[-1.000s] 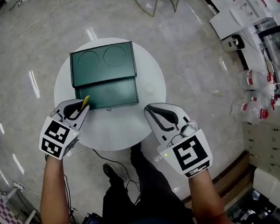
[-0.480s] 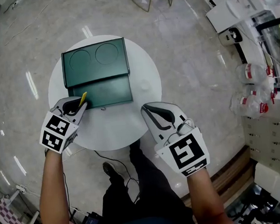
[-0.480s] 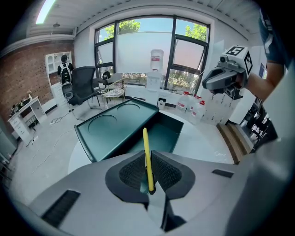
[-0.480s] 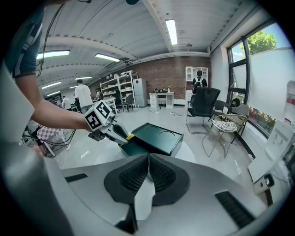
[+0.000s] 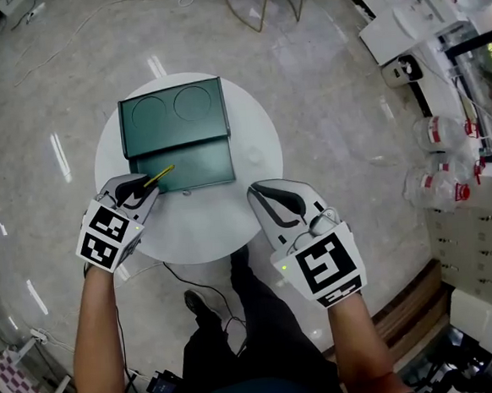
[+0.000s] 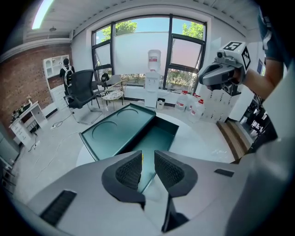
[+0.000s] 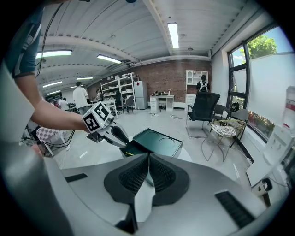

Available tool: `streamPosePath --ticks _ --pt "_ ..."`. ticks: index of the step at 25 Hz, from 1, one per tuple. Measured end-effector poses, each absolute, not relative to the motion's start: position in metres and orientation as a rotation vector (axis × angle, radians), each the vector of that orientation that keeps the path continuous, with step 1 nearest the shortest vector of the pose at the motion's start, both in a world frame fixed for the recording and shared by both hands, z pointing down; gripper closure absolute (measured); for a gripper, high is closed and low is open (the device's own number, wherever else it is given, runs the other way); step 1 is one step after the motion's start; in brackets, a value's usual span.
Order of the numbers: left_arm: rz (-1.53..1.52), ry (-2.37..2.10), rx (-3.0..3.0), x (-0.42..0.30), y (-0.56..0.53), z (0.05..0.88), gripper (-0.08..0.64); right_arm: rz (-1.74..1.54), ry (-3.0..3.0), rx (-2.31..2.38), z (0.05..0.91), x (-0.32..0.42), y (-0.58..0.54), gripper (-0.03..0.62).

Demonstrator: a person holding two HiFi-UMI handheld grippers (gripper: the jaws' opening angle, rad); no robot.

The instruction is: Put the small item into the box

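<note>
Round white counter [image 5: 231, 222]. One item rests directly on it: a dark green box [image 5: 177, 133], placed toward the far left, its two far corners reaching about to the counter's rim. Its lid, with two round recesses, covers the far part. The near compartment is open.

the item's [image 5: 160, 173] near end is lost behind the tip of the left gripper [image 5: 147, 189], which also covers the box's [image 5: 175, 127] near left corner and part of the table's [image 5: 218, 215] left edge. in the left gripper view only a yellow sliver shows beside one pad [image 6: 129, 171] (too thin to tell whether they touch). the right gripper [image 5: 260, 194] hides some of the table's near right edge. both arms [image 5: 100, 330] are cut off at the bottom.
</note>
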State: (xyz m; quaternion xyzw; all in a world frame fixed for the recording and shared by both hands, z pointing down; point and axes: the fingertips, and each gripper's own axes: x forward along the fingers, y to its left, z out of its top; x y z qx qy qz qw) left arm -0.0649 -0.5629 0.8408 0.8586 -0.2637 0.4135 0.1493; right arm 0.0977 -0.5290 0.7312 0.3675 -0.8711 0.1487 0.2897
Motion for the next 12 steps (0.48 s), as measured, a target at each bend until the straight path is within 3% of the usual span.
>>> streamPosePath --ticks 12 --pt "0.996 -0.901 2.664 -0.102 -0.505 0.647 0.470 0.280 -2.462 1.019 0.597 0.045 -0.497 0.554"
